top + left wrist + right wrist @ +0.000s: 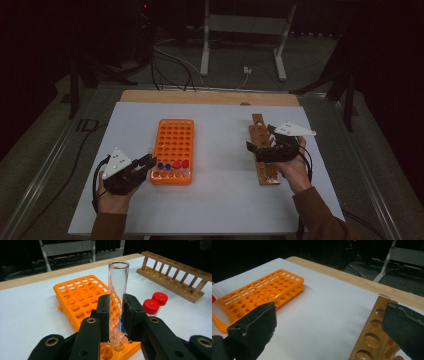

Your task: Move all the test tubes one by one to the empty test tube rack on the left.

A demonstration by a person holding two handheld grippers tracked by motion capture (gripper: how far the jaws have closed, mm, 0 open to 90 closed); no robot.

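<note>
Your left gripper (pixel 117 315) is clamped on a clear glass tube (pixel 117 297), which stands upright between its pads, with the lower end at the near edge of the orange rack (pixel 75 300). Whether the tube bottom sits inside a hole is hard to see, probably yes. Two red-capped tubes (pixel 155 302) stand just beside it on the right. Your right gripper (pixel 329 325) has its jaws wide apart, with nothing between them, above the near end of the wooden rack (pixel 372 337).
</note>
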